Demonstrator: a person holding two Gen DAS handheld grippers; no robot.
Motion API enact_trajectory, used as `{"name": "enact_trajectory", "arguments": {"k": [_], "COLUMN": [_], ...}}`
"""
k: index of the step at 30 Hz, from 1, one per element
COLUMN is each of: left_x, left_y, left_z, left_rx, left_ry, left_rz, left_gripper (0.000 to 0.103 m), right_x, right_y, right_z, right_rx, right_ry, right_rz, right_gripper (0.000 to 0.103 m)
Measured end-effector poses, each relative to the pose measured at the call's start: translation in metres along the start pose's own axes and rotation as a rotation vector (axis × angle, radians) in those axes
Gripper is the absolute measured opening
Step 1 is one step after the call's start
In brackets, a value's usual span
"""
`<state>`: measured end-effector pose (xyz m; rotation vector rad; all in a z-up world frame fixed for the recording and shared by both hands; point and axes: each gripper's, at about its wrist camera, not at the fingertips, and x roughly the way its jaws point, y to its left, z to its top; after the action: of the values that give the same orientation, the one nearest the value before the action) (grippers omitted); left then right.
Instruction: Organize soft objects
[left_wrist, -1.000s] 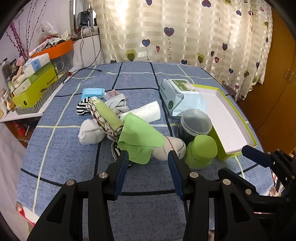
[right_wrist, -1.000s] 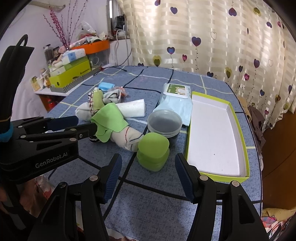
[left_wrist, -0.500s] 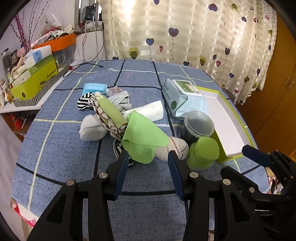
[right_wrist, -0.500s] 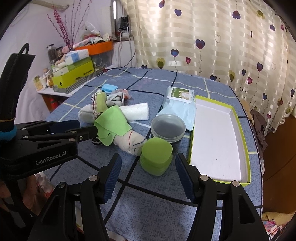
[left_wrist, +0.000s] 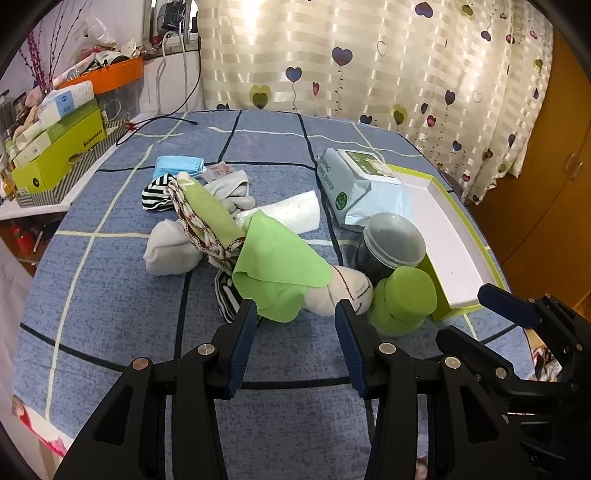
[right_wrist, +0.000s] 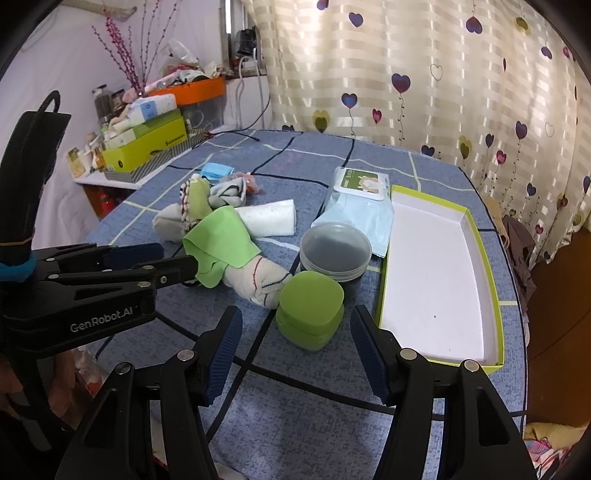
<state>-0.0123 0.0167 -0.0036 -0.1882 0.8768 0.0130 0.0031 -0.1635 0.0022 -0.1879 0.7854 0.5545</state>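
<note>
left gripper (left_wrist: 293, 312) wide, empty | right gripper (right_wrist: 295, 328) wide, empty | pinch thin lime-green cloth (left_wrist: 275, 264) by near edge, lift clear

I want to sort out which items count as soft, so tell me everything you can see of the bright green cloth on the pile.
The bright green cloth is a thin, smooth, plain sheet, loosely draped and creased, with one corner folded under at the near edge. It lies on top of the heap, covering part of a white sock with red and blue stitching and touching a striped, pattern-edged roll. It sits just beyond the open left gripper, which does not hold it.
</note>
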Motion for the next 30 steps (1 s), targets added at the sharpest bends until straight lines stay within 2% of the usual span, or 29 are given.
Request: {"name": "enact_trajectory", "arguments": {"k": [20,30], "left_x": [0.001,-0.007], "left_y": [0.018,0.023], "left_z": [0.004,0.008], "left_rx": [-0.041,-0.045], "left_ry": [-0.035,-0.080], "left_rz": [-0.065,-0.062], "left_gripper": [0.045,0.045], "right_x": [0.010,0.014], "right_y": [0.004,0.005], "right_z": [0.006,0.012], "right_rx": [-0.021,-0.025], "right_ry": [0.001,-0.006], "right_rz": [0.012,0.038], "right_gripper": [0.061,0.061]}}
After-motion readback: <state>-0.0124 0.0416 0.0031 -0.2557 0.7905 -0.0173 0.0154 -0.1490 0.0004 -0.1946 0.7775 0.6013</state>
